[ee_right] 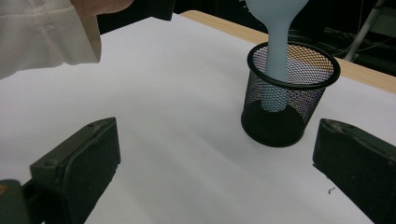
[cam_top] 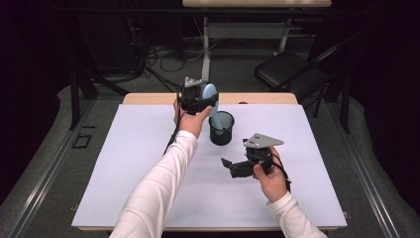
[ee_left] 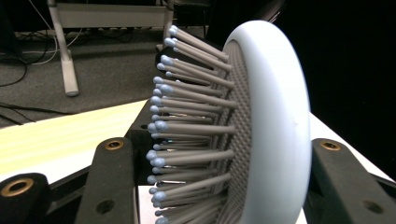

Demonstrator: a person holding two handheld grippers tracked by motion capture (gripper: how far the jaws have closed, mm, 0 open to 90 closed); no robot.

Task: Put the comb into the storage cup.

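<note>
Hairbrush [cam_top: 210, 94] clamped by its head in left gripper [cam_top: 197, 99], handle already down inside mesh cup [cam_top: 221, 130] near table centre, toward 12 o'clock. Left to do: let go. Right gripper [cam_top: 236, 167] apart, idle at 4 o'clock of cup.

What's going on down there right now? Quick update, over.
Left gripper shut on pale blue plastic hairbrush, handle down inside black wire-mesh cup. Right gripper open, holding nothing, over the white table. Nothing in the way.
</note>
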